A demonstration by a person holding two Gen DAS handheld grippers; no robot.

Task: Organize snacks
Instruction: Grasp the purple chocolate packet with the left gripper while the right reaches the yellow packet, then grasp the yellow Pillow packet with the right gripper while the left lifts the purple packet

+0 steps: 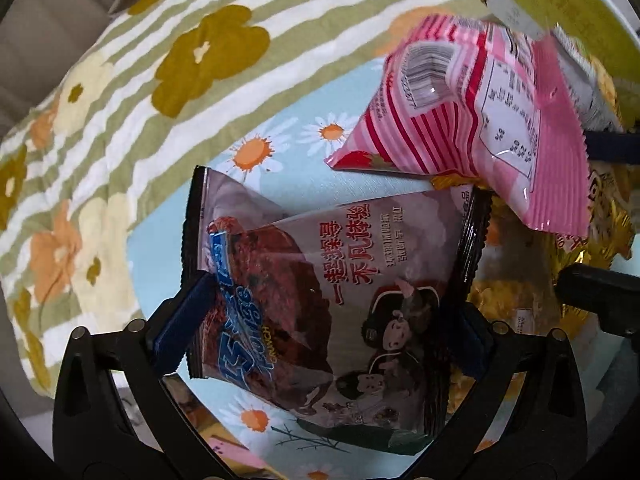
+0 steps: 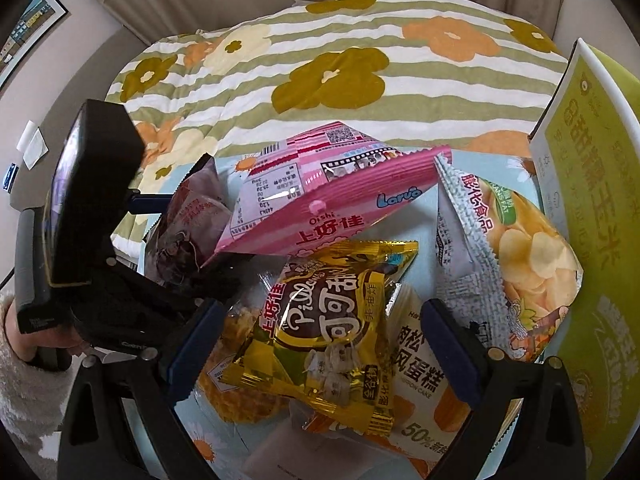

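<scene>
A mauve and brown crunch snack bag lies on the light blue daisy cloth, between the blue pads of my left gripper. The jaws stand wide, with the pads at the bag's two side edges and no clear squeeze. A pink striped bag leans over its far corner. My right gripper is open and points down over a gold cocoa snack bag and a white cake pack; its pads are clear of both. In the right wrist view the mauve bag sits at the left.
A chips bag stands at the right against a tall yellow-green box. The pink striped bag rests on the pile. Behind lies a green-striped flowered blanket. A fluffy sleeve holds the left gripper's black body.
</scene>
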